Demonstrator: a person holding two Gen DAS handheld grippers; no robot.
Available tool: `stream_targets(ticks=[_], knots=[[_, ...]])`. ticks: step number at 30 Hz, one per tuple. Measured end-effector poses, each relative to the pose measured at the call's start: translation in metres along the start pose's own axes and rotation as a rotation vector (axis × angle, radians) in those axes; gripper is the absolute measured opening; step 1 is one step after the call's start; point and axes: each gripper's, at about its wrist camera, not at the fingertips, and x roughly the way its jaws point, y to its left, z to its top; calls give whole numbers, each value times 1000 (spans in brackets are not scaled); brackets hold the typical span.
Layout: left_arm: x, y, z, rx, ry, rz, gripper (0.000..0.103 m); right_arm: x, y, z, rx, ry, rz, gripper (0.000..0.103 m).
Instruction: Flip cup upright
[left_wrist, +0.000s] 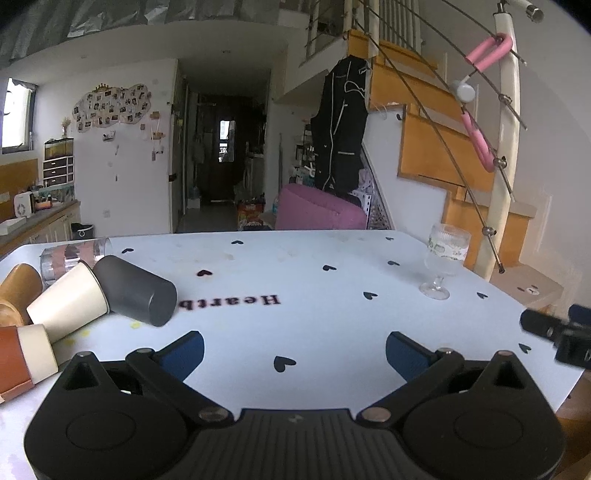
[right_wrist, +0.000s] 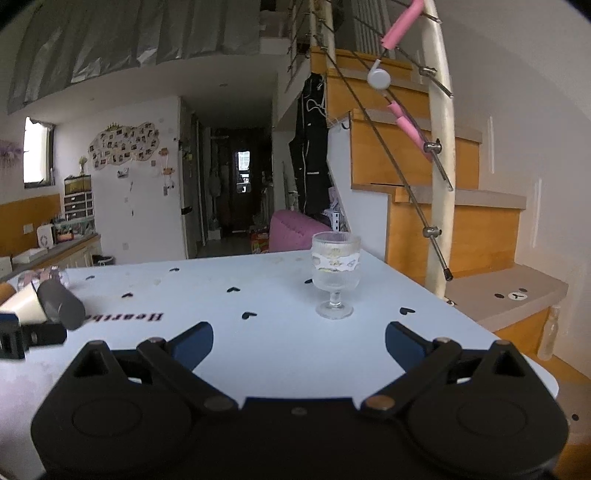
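Observation:
Several cups lie on their sides at the table's left: a dark grey cup (left_wrist: 135, 291), a cream cup (left_wrist: 68, 301), a clear glass tumbler (left_wrist: 74, 256), a brown cup (left_wrist: 18, 288) and an orange-and-cream cup (left_wrist: 22, 356). The grey cup (right_wrist: 61, 304) and cream cup (right_wrist: 24, 304) also show in the right wrist view. A clear stemmed glass (right_wrist: 335, 275) stands upright at the right; it also shows in the left wrist view (left_wrist: 443, 260). My left gripper (left_wrist: 294, 352) is open and empty above the table, right of the cups. My right gripper (right_wrist: 299, 345) is open and empty, short of the stemmed glass.
The light blue table (left_wrist: 295, 325) has black hearts and the word "Hearth". Its right edge runs beside a wooden staircase (right_wrist: 443, 206) with a white railing post (right_wrist: 441, 147). A pink chair (left_wrist: 317, 210) stands behind the table. The other gripper shows at each view's edge (left_wrist: 561, 332) (right_wrist: 22, 338).

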Motion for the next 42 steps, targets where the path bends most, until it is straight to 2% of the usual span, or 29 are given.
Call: stream_targets(ticks=[12,42], knots=[[-9,-2,-5,15,-13,27,103,-19,9,-1,-15,-25,6,101],[-13,-2,-5,21,-31,23,103,-21,10,-1,-13,-11,11,101]])
